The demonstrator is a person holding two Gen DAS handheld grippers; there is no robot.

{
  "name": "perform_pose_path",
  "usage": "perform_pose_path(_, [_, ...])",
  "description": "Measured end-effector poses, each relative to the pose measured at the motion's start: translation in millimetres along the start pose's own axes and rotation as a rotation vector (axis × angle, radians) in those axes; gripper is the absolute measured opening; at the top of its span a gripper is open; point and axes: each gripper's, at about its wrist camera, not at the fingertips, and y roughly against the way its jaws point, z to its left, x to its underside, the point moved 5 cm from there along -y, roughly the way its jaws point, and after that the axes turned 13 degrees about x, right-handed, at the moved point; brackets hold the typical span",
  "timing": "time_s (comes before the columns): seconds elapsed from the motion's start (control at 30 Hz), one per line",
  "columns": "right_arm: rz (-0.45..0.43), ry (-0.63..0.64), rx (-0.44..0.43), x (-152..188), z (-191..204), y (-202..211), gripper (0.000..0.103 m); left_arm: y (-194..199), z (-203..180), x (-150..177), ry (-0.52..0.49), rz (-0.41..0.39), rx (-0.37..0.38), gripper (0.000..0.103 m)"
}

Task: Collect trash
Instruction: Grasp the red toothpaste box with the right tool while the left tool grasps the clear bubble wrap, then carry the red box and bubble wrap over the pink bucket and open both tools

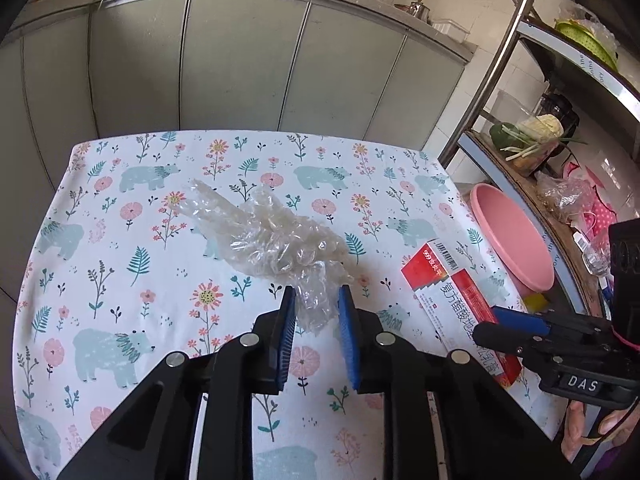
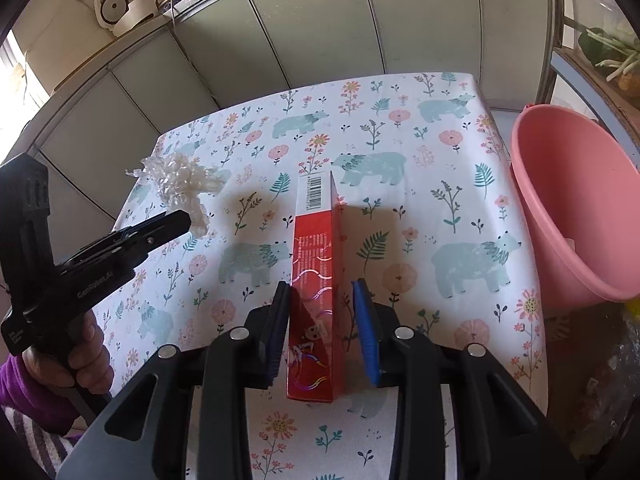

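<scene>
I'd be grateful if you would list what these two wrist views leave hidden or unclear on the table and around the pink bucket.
- Pink bucket: its bottom is cut off by the table edge in both views; contents unclear.
- Red box: in the left wrist view the right gripper covers its near end.
- Crumpled plastic wrap: whether the left gripper pads press it is unclear; the film is transparent.

"DAS" on right gripper; "999" on box
</scene>
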Motion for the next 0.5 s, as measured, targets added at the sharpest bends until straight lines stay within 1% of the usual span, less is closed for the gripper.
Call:
perform_pose_path(0.13, [0.001,0.004,0.007,0.9,3.0,0.0,0.033,15.4,-11.1,5.4,-0.066,-0.022,-0.004,0.019])
perform_pose_path(0.23, [-0.003,0.013,0.011,1.5,7.0,0.4,0.033,24.3,-16.6,7.8,-0.098,-0.035,-0.007,0.019])
perform_pose_path(0.33, [-0.007,0.018,0.013,2.0,8.8,1.8,0.033,32.0,-20.3,8.9,-0.107,-0.047,0.0,0.019])
perform_pose_path(0.5, [-0.013,0.019,0.035,2.2,8.3,3.8,0.033,34.3,-24.0,5.9,-0.102,-0.057,0.008,0.019])
